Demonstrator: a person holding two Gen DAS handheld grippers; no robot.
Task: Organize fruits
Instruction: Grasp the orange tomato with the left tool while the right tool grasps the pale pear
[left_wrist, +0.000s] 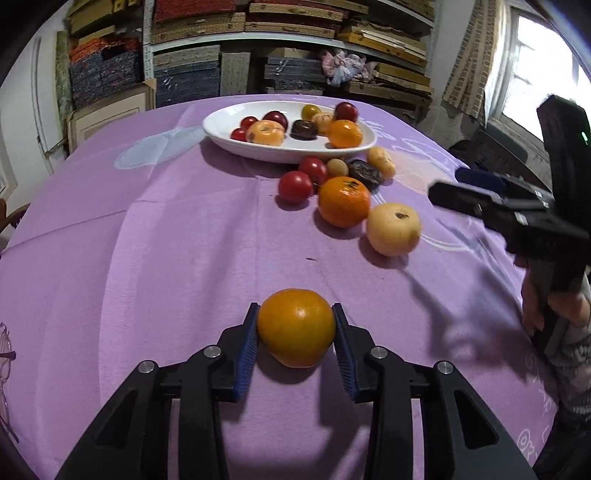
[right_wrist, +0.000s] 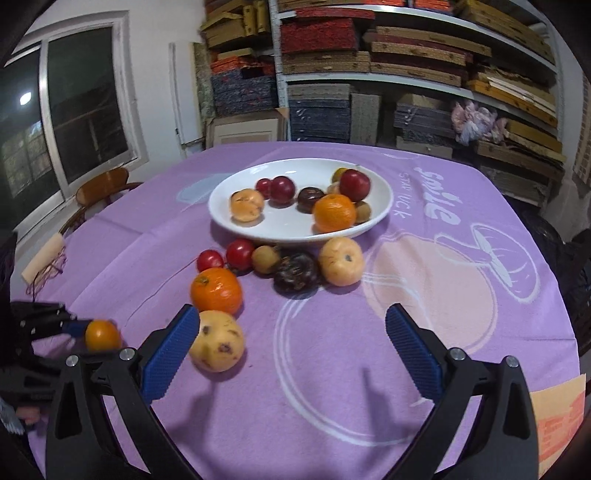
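Right hand-held gripper (left_wrist: 476, 192) motion-blurred and cut off by the frame edge, pale fruit (right_wrist: 217, 340) smeared by motion, small fruits behind the orange (right_wrist: 334, 213) on the plate (right_wrist: 229, 218) partly hidden, left hand-held gripper (right_wrist: 79, 328) mostly out of frame

A storeroom: shelves (right_wrist: 417, 55) stacked with boards behind a cloth-covered table (right_wrist: 369, 350).

tablecloth (left_wrist: 147, 240): matt purple cloth | plate (right_wrist: 229, 206): glossy white ceramic-looking | pads (right_wrist: 168, 360): ribbed blue | orange fruit (left_wrist: 296, 326): smooth, slightly shiny

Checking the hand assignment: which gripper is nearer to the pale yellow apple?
Right. The right gripper has the apple beside its left finger; the left gripper is clamped on the yellow-orange fruit farther off.
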